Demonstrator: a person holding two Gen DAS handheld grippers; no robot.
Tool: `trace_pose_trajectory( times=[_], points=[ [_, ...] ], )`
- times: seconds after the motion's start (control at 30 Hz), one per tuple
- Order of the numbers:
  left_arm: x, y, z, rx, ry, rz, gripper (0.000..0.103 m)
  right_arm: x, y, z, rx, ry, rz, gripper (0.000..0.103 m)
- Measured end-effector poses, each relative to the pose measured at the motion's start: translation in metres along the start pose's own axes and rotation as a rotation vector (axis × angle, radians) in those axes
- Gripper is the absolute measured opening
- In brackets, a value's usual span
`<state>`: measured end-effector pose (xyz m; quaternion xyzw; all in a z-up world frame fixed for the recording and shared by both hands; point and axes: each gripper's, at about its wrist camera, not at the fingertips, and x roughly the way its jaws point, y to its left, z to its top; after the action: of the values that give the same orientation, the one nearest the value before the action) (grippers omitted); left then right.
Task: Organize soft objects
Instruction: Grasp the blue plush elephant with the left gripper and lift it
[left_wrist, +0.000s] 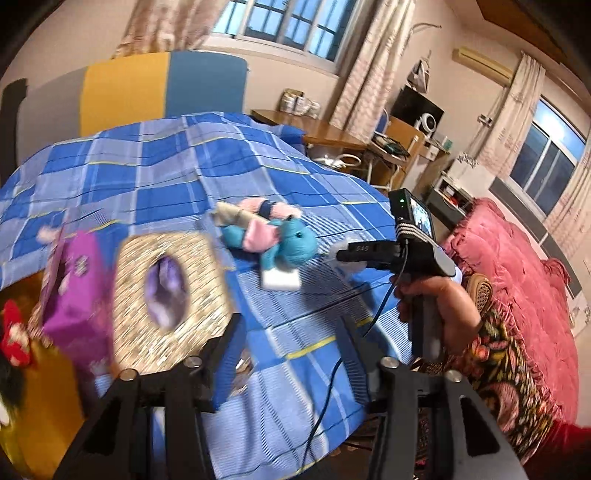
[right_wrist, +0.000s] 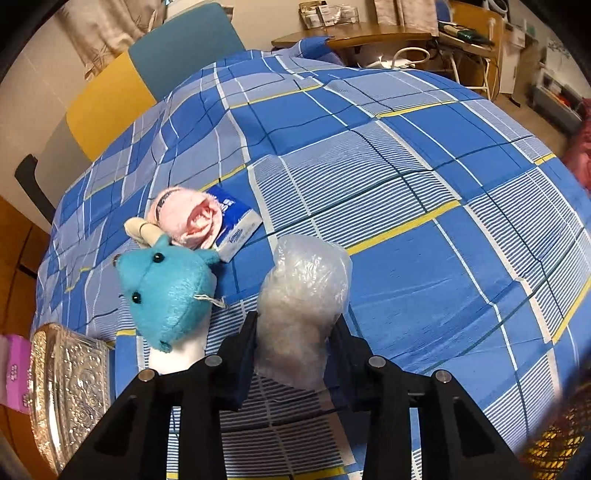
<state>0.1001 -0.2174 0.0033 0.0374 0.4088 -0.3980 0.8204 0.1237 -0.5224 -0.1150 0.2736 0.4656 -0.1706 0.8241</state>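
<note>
The right tool (right_wrist: 295, 354) clamps a crumpled clear plastic bag stuffed with white cotton-like filling (right_wrist: 304, 295), its two black fingers pressed into the bag's lower sides, the bundle standing up just ahead of the jaws. The left tool (left_wrist: 291, 354) is spread wide and holds nothing. Judging by this, a pick-up of one soft item is in hand; the next move would call for carrying the bag across to wherever the soft things are being gathered, possibly the ornate gold-patterned box with an oval opening (left_wrist: 170, 295) just ahead and left of the left tool, with a light squeeze so the slippery film does not slide out.

Just left of the right tool lies a turquoise plush animal toy with black bead eyes (right_wrist: 166, 295), beyond it a rolled pink fluffy cloth (right_wrist: 188, 218) resting on a blue-and-white pocket tissue pack (right_wrist: 236, 225). A purple carton (left_wrist: 74, 288) stands left of the gold box.

All sit on a surface draped in a blue checked cloth with yellow stripes (right_wrist: 406, 184). Farther off are a yellow-and-teal chair back (left_wrist: 162, 88), a wooden desk (left_wrist: 332, 133), curtained windows (left_wrist: 288, 26) and a pink quilted bed (left_wrist: 517, 280).
</note>
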Motion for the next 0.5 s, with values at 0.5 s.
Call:
trace_pose_trajectory(
  times=[0.5],
  points=[
    [0.145, -0.035, 0.079, 0.077, 0.148, 0.127, 0.070, -0.006, -0.009, 0.008, 0.043, -0.006, 0.028, 0.038]
  ],
)
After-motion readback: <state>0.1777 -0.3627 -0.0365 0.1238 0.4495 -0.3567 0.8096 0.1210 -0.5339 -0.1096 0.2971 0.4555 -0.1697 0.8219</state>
